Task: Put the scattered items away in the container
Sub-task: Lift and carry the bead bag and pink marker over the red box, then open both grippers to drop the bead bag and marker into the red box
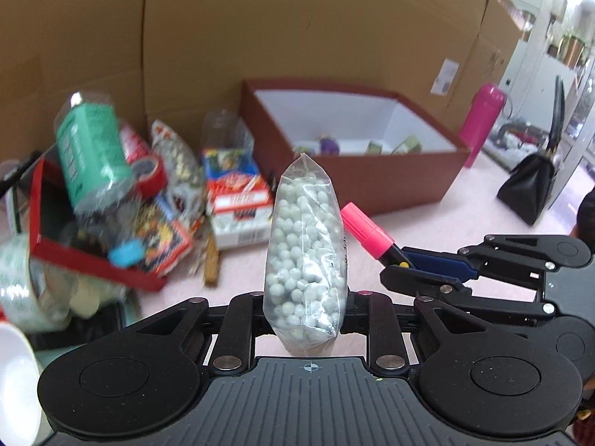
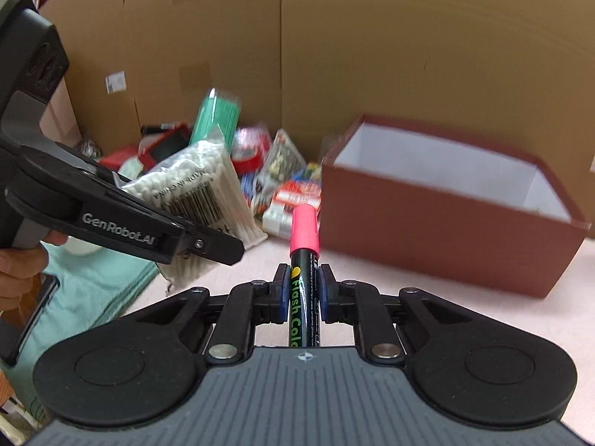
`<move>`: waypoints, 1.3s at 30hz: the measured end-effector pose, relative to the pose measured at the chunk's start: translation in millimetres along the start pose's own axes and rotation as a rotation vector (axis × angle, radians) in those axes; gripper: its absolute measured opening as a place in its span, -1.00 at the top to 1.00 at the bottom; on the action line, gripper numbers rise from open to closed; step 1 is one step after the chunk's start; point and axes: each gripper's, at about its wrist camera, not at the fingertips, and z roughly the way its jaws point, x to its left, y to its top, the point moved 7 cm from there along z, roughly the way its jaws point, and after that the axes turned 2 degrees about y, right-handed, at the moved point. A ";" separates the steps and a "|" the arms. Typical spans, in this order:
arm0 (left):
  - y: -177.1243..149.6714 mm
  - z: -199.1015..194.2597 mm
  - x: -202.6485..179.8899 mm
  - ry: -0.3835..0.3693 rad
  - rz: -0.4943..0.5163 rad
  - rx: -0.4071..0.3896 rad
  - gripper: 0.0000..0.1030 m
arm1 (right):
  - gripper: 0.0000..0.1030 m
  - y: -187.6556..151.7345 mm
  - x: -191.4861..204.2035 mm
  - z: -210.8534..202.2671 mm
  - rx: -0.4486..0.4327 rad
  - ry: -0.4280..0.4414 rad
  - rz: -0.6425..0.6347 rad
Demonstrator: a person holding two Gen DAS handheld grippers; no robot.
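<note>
My left gripper [image 1: 305, 308] is shut on a clear bag of cotton swabs [image 1: 306, 249], held upright above the table; the bag also shows in the right wrist view [image 2: 200, 200]. My right gripper [image 2: 304, 290] is shut on a black marker with a pink cap [image 2: 305, 234], also seen in the left wrist view [image 1: 366, 230]. The dark red box with a white inside [image 1: 405, 182] stands ahead, open, with a few small items in it; it lies to the right in the right wrist view [image 2: 446, 226].
A pile of scattered items [image 1: 148, 200] lies left of the box: a green bottle [image 1: 93, 148], a red tray, tape rolls, packets. Cardboard walls [image 1: 297, 18] stand behind. A pink bottle [image 1: 483, 119] and black handbag [image 1: 531, 186] sit to the right. A teal cloth [image 2: 85, 297] lies at left.
</note>
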 end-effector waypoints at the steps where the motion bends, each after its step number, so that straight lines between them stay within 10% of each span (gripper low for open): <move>1: 9.6 -0.5 -3.1 -0.004 0.000 -0.013 0.61 | 0.66 8.1 -3.9 -2.8 -0.018 -0.006 -0.006; 17: 138.7 60.6 -31.1 -0.053 -0.018 -0.092 0.61 | 0.65 109.3 -90.8 34.7 -0.083 -0.184 -0.052; 39: 150.3 180.6 -30.1 0.005 -0.010 0.035 0.58 | 0.65 88.6 -161.6 142.6 0.072 -0.216 0.041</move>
